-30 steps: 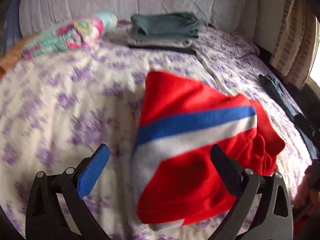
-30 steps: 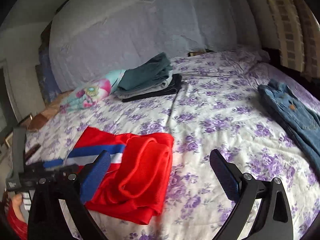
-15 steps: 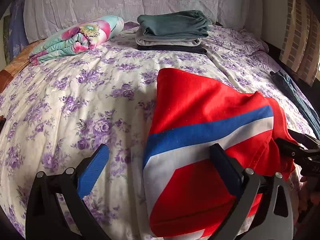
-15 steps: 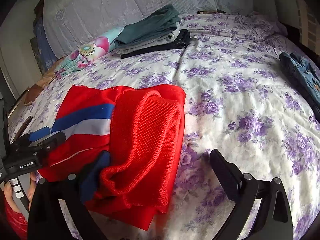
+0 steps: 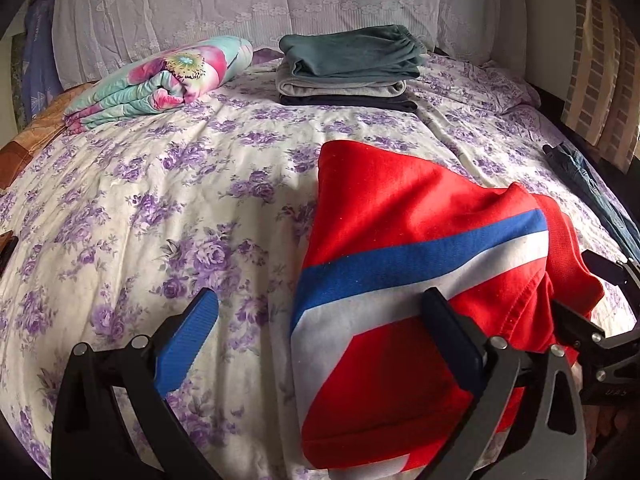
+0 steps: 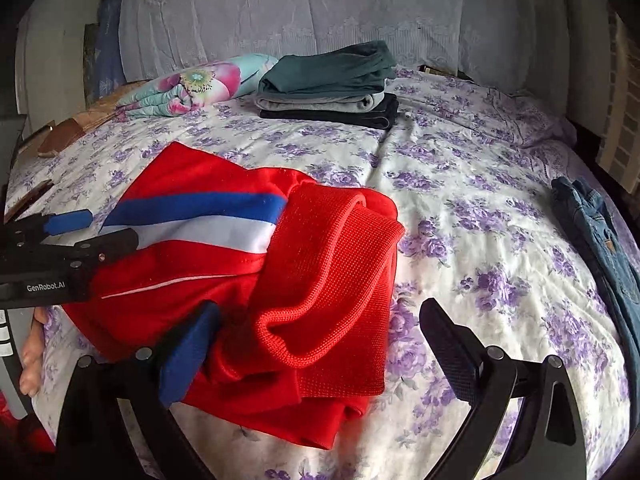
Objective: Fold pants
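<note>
On the near part of the bed (image 5: 168, 216) lie the red pants (image 5: 400, 240), folded over into a thick bundle with a blue and a white stripe across them. Their lowest edge is cut off by the frame in the left wrist view, and the layers under the ribbed top fold cannot be made out. The jeans (image 6: 600, 240) at the far right edge of the bed are only partly in view.

Open flowered sheet stretches to the left of the pants and between them and the stack of folded clothes (image 5: 348, 68) near the headboard; the rolled flowered blanket (image 5: 160, 84) lies beside that stack. To the right of the pants more bare sheet runs toward the jeans.

The left gripper (image 5: 320, 340) hovers low over the near left edge of the pants, fingers spread wide and holding nothing; its right finger (image 5: 452, 340) is over the red cloth, its blue-padded one over the sheet. The right gripper (image 6: 320, 344) is likewise spread wide and empty, its left finger (image 6: 188, 356) at the ribbed fold, its other finger over bare sheet. A hand (image 6: 30, 360) shows partly behind the left gripper's handle.
</note>
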The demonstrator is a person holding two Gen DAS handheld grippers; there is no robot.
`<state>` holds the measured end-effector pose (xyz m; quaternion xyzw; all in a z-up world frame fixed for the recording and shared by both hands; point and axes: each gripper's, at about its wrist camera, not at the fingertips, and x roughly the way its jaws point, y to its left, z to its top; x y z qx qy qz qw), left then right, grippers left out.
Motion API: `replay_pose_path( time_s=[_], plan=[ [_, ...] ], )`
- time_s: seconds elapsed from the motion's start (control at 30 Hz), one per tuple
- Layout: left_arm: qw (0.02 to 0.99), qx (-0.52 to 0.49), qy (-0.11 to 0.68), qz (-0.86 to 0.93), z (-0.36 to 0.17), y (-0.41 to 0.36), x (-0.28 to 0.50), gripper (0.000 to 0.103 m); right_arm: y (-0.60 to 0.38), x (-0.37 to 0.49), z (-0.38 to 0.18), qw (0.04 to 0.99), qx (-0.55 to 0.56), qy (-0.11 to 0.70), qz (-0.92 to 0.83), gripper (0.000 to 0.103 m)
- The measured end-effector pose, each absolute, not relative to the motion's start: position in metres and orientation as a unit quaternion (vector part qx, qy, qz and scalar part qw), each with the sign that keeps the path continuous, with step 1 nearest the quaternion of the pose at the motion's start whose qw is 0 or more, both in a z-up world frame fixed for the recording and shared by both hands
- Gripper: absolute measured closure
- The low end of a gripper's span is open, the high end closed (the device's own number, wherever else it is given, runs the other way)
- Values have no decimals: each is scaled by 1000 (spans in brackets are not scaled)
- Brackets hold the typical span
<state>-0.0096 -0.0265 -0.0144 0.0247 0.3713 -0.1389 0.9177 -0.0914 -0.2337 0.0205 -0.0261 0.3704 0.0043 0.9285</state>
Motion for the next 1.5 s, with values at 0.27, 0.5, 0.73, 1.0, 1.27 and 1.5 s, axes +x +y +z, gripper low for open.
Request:
replay_pose_path(
  time_s=[0.27, 0.5, 0.73, 1.0, 1.27, 1.5],
  plan=[
    [918, 24, 371, -139, -14, -27, -10, 4, -252, -98, 22, 930, 41, 365, 32, 4],
    [917, 19, 373, -143, -14, -25, -10, 4, -260, -95, 20, 927, 63, 368, 37, 4],
    [917, 19, 373, -143, -14, -25, -10, 4, -263, -97, 21, 927, 79, 363, 46, 4],
    [917, 20, 372, -143, -14, -26, -11, 4, -272, -97, 19, 924, 114, 361, 50, 3],
    [917, 19, 372, -143, -14, -26, -11, 4, -278, -96, 17, 920, 136, 364, 49, 4],
    [917, 19, 372, -143, -15, -26, -11, 4, -285, -93, 14, 914, 160, 371, 51, 4]
  ],
)
